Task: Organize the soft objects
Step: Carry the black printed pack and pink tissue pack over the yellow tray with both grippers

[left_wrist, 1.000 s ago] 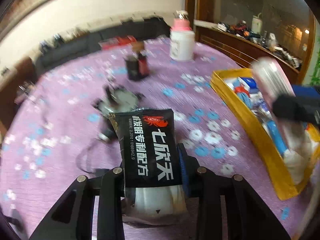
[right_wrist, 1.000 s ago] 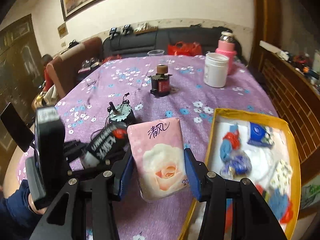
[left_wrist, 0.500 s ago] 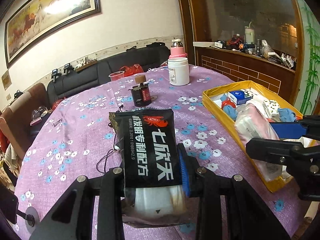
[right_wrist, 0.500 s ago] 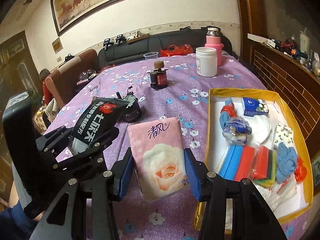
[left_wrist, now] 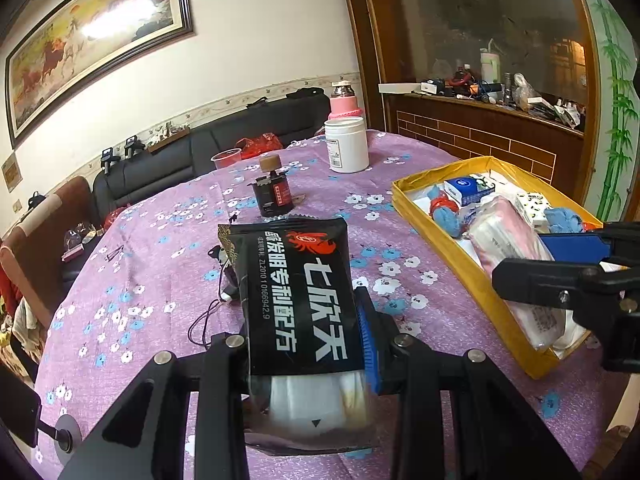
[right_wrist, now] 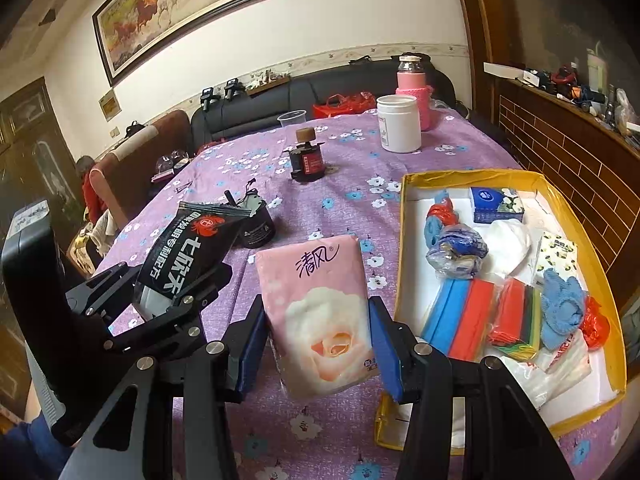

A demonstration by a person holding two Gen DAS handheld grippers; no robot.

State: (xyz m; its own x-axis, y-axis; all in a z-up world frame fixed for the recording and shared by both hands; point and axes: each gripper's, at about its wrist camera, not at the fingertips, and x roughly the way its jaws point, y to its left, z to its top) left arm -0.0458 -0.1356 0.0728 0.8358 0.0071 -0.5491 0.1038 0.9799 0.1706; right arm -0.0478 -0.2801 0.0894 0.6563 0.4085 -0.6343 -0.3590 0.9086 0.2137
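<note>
My left gripper [left_wrist: 304, 344] is shut on a black soft pouch [left_wrist: 296, 288] with white and red print, held above the purple floral tablecloth; the pouch also shows in the right wrist view [right_wrist: 184, 256]. My right gripper [right_wrist: 320, 344] is shut on a pink tissue pack [right_wrist: 324, 308] with a rose picture, held at the left edge of the yellow tray [right_wrist: 404, 240]. The tissue pack also shows in the left wrist view [left_wrist: 508, 248], over the tray [left_wrist: 452, 248]. The tray holds several soft items: sponges [right_wrist: 460, 320], blue cloths, tissue packs.
On the table stand a dark ink bottle [right_wrist: 308, 160], a white jar [right_wrist: 400, 128], a pink bottle [right_wrist: 414, 92], a small black can with wires [right_wrist: 256, 228] and a plastic cup [right_wrist: 292, 120]. A black sofa and a brown chair stand beyond the table.
Both grippers have risen and tilted up, each keeping its pack. The right gripper with the pink pack has moved toward the tray; the left holds steady over the last half second.
</note>
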